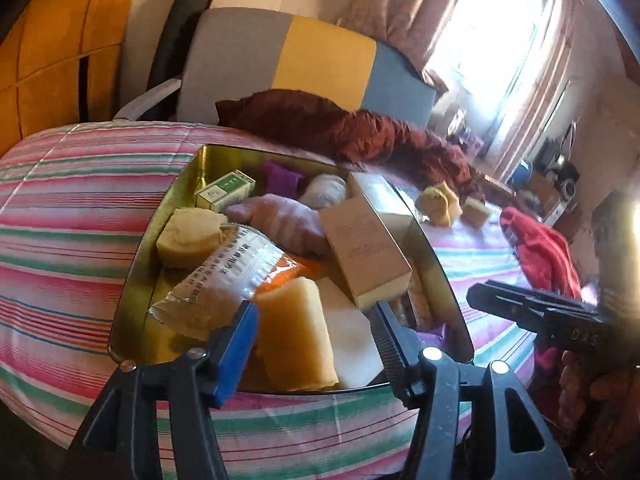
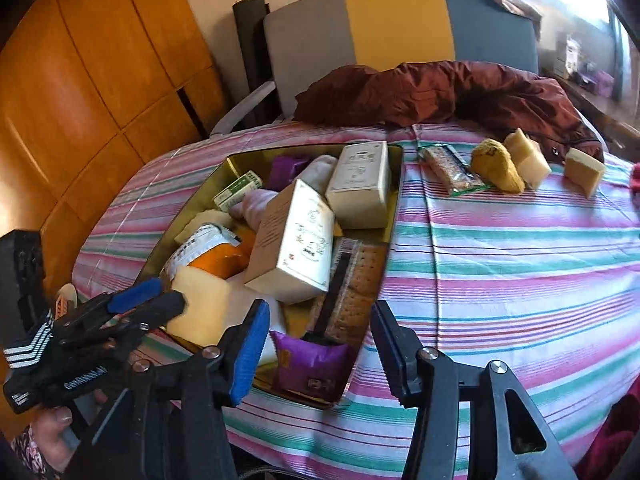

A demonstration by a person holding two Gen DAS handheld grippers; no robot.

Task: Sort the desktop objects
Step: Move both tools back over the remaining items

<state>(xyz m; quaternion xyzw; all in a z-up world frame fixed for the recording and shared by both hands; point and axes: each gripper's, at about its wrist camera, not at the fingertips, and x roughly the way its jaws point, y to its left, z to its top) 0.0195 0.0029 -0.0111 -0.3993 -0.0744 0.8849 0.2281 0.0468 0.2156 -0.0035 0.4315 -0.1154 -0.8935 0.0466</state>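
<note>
Both pairs of fingers stand spread with nothing pinched. The left gripper (image 1: pixel 314 320) hangs over the near end of the gold tin (image 1: pixel 136 264), its fingers either side of a pale yellow sponge block (image 1: pixel 296 332) without pressing on it. The right gripper (image 2: pixel 320 344) hovers over the tin's near right corner, above a purple packet (image 2: pixel 310 360).

The tin, on the striped cloth (image 2: pixel 500 264) that covers the desk, is already crowded: two cream boxes (image 2: pixel 298 240), a small green box (image 1: pixel 224 190), a clear printed sachet (image 1: pixel 224 276), a cracker pack (image 2: pixel 356 288) and soft rolled cloths.

Sorting looks well along but unfinished. Far right on the cloth, well apart from the tin, four things remain: a snack bar (image 2: pixel 450 172), a mustard sponge (image 2: pixel 496 166), a pale block (image 2: pixel 528 158) and another block (image 2: pixel 586 170).
</note>
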